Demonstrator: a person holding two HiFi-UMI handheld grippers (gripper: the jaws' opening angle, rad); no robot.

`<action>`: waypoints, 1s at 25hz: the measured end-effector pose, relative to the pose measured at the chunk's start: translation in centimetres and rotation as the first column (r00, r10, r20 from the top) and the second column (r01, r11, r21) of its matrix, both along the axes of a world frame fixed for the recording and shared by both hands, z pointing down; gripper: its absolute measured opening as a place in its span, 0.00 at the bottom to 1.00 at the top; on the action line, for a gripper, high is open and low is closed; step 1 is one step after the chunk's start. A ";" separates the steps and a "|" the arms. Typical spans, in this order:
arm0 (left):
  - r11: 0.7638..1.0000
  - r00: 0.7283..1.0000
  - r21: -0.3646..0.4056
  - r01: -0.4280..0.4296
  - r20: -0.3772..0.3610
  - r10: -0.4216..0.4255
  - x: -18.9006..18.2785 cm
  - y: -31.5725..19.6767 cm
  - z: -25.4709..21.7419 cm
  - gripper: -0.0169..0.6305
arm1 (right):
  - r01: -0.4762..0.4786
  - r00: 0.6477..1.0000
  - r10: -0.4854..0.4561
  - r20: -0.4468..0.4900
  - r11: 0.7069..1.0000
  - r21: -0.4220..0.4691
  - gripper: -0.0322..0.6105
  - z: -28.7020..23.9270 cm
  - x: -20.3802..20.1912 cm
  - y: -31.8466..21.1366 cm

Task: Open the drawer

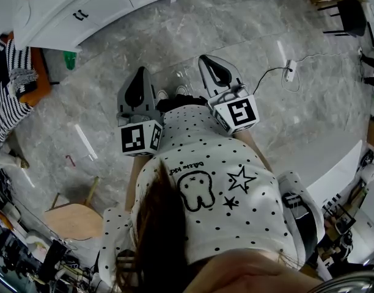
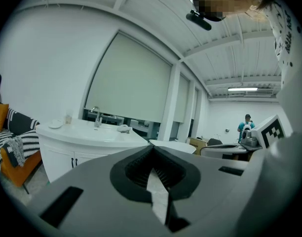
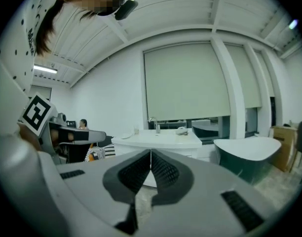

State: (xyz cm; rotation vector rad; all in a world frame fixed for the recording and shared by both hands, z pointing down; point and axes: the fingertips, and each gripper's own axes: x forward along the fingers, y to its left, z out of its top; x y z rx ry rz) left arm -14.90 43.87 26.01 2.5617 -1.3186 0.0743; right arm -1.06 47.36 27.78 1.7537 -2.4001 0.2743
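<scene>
The white vanity cabinet (image 1: 83,11) stands at the far upper left of the head view, its drawer fronts (image 1: 100,6) carrying small black handles (image 1: 80,15). Both grippers are held in the air over the marble floor, well short of the cabinet. My left gripper (image 1: 140,72) is shut with nothing between its jaws, and my right gripper (image 1: 206,59) beside it is shut and empty too. The left gripper view shows the cabinet (image 2: 67,144) with sink and tap off to the left of the closed left gripper (image 2: 153,150). In the right gripper view the cabinet (image 3: 158,141) lies straight beyond the closed right gripper (image 3: 151,154).
An orange sofa with striped cushions (image 1: 13,81) sits left of the cabinet, with a green bottle (image 1: 69,60) by the cabinet's foot. A wooden stool (image 1: 74,220) is at lower left. A power strip and cable (image 1: 289,70) lie on the floor at right. A bathtub (image 3: 247,152) stands right of the cabinet.
</scene>
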 end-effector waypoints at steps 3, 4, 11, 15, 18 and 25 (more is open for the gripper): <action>1.000 1.000 0.004 -0.003 -0.005 0.003 1.0 -0.2 0.3 0.03 | -0.004 1.000 0.004 0.003 1.000 0.004 0.07 0.2 1.1 -0.1; 1.000 1.000 0.007 -0.001 -0.008 0.001 1.3 -0.3 0.5 0.03 | -0.010 1.000 0.010 0.000 1.000 0.004 0.07 0.3 1.6 -0.1; 1.000 1.000 -0.003 0.022 -0.015 -0.022 2.4 -2.4 1.0 0.03 | -0.070 0.998 0.069 -0.010 0.997 -0.023 0.07 1.3 5.1 -1.0; 1.000 1.000 -0.008 0.021 -0.010 -0.021 2.7 -4.8 1.0 0.03 | -0.075 0.997 0.075 -0.009 0.996 -0.037 0.07 1.4 5.5 -3.2; 1.000 1.000 -0.005 0.021 -0.013 -0.021 2.4 -7.4 0.9 0.03 | -0.065 0.998 0.064 -0.013 0.997 -0.039 0.07 1.1 4.8 -5.7; 1.000 1.000 -0.002 -0.020 -0.008 0.020 1.4 -14.4 0.2 0.03 | -0.088 0.996 0.088 -0.021 0.996 -0.015 0.07 0.0 3.6 -13.1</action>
